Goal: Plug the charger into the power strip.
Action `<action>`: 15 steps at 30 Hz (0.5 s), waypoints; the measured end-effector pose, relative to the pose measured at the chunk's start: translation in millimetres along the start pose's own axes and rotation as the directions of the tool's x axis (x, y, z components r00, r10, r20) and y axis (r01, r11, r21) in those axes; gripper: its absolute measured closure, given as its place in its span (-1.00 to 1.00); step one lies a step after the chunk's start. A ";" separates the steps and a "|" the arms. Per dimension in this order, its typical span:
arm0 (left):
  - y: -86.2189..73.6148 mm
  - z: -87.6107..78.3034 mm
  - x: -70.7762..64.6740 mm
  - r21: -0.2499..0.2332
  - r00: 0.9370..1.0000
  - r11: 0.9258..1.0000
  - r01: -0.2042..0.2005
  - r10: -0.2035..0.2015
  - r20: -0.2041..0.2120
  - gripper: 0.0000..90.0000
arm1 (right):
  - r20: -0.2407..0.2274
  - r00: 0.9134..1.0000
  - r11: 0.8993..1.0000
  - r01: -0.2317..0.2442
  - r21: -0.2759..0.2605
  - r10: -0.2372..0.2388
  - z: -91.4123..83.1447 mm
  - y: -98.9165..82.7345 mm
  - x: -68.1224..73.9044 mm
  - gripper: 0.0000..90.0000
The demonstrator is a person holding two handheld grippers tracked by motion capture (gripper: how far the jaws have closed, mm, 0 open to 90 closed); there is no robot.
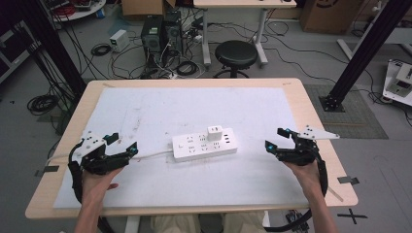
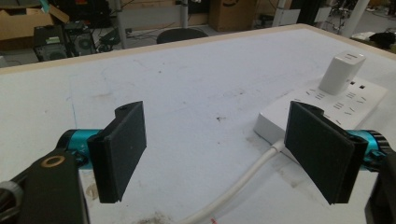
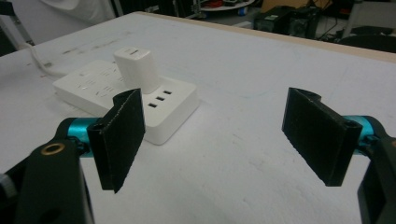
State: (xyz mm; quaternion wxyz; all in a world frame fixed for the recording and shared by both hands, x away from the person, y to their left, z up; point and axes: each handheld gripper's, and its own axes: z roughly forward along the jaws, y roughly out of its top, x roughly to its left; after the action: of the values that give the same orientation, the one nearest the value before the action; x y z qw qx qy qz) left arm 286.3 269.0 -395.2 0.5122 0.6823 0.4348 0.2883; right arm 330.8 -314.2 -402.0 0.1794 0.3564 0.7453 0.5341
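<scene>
White power strip (image 1: pixel 205 144) lies mid table (image 1: pixel 194 204), white charger (image 1: pixel 214 132) plugged in top. Left gripper (image 1: pixel 121 144) near cord (image 1: pixel 153 155), jaws apart. Right gripper (image 1: pixel 276 138) beside strip, jaws apart.

no words, brand names or numbers can be read. the white power strip (image 1: pixel 205 144) and the white charger (image 1: pixel 214 132) plugged into it bear no legible print. a black cross of tape (image 1: pixel 352 215) marks the floor beside the table's near right corner.
</scene>
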 end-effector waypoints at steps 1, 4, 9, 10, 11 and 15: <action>0.0 0.0 0.0 0.000 1.000 1.000 0.000 0.000 0.000 -0.54 | 0.000 1.000 1.000 0.000 0.000 0.000 0.0 0.0 0.0 -0.51; -2.1 0.1 2.4 0.000 1.000 1.000 0.003 -0.003 -0.008 -0.54 | 0.023 0.999 0.999 -0.034 -0.009 0.035 -6.4 -6.5 -1.6 -0.51; -3.2 1.6 2.6 -0.001 1.000 1.000 0.010 -0.010 -0.013 -0.54 | 0.024 0.999 0.999 -0.040 -0.007 0.040 -7.4 -9.9 -2.4 -0.51; -3.2 2.2 2.7 -0.001 1.000 1.000 0.006 -0.006 -0.012 -0.54 | 0.032 0.998 0.999 -0.045 0.003 0.045 -8.7 -16.7 -1.6 -0.51; -3.1 2.6 2.3 0.002 1.000 1.000 0.006 -0.006 -0.009 -0.54 | 0.032 0.998 0.999 -0.045 0.003 0.045 -8.7 -16.7 -1.6 -0.51; -2.6 4.8 0.4 0.004 1.000 1.000 0.002 -0.002 -0.005 -0.54 | 0.036 0.997 0.998 -0.063 0.009 0.062 -9.8 -20.0 -1.6 -0.51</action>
State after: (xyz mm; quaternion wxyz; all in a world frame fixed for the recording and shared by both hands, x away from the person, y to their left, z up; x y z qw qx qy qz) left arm 289.8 267.5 -399.1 0.5101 0.6822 0.4371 0.2886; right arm 318.7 -325.4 -417.1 0.1741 0.3900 0.7331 0.5293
